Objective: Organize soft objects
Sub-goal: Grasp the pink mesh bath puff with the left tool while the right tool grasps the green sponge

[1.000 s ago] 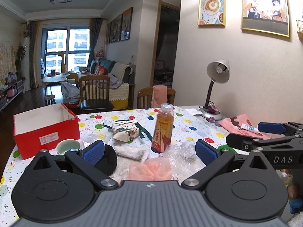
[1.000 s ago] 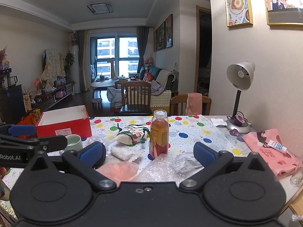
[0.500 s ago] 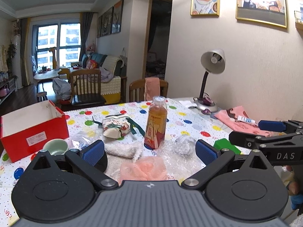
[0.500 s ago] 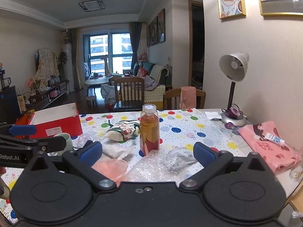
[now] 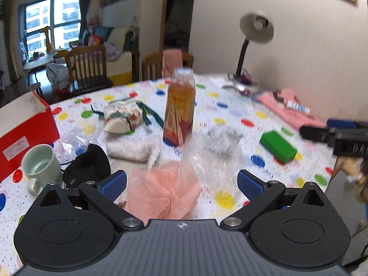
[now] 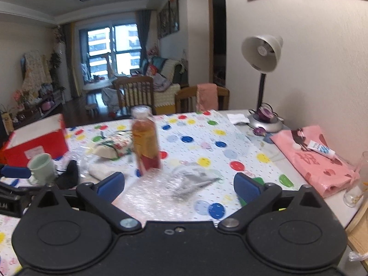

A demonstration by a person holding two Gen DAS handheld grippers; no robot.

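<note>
Puff (image 5: 162, 189), pink mesh, lies at 12 o'clock just ahead of the left gripper (image 5: 181, 182), jaws spread, empty, apparently nearer. Right gripper (image 6: 179, 185), also spread and empty, faces bubble wrap (image 6: 161, 191).

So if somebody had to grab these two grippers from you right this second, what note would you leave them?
Left gripper: open, empty, lined up on the pink mesh bath pouf at the near table edge.
Right gripper: open, empty, over the bubble wrap.
Soft things are all loose on the polka-dot tablecloth: white fluffy towel, patterned pouch, black cloth, green sponge, pink cloth by the lamp.
The red box stands open at the left; its inside is hidden.
Nothing looks gathered yet. The juice bottle and the mug stand among the soft things, so go carefully.
</note>
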